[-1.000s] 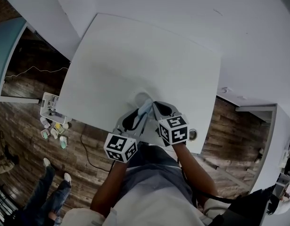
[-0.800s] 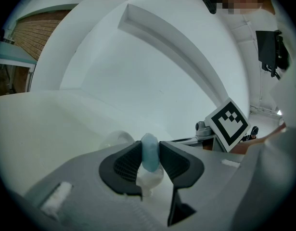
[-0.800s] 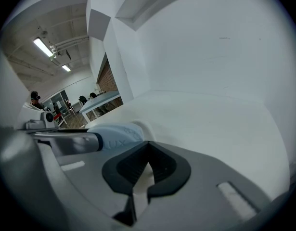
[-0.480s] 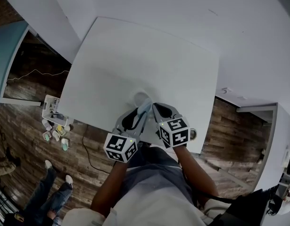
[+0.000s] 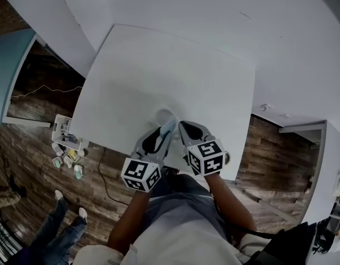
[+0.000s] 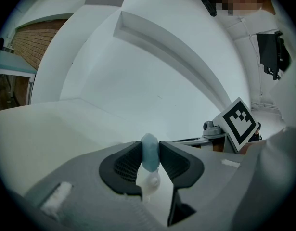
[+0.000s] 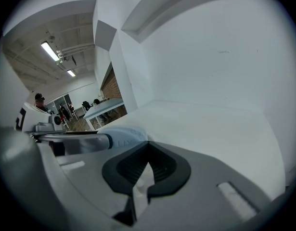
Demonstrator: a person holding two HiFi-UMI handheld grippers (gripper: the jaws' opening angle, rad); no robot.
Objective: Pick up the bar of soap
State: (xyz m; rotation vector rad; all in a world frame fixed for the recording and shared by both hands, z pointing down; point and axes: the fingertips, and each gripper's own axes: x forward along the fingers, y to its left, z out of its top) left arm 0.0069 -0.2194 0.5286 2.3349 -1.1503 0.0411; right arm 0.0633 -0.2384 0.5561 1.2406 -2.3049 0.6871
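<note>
Head view: over the last 1 second the right gripper (image 5: 182,127) has drawn back slightly. The left gripper (image 5: 167,128) has barely shifted and holds the bar of soap (image 5: 170,125) over the table (image 5: 158,65) near its front edge.

Left gripper view: the jaws clamp the soap's 2 faces.

Right gripper view: the jaws are closed and empty, with the soap just beside them.

The soap seems lifted clear, though its underside is hard to see. The pickup looks essentially done.

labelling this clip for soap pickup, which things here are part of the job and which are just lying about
In the job: bar of soap, clamped in the left gripper; white table.
Lying about: right gripper, shut and empty; basket and small bottles on the wood floor.
</note>
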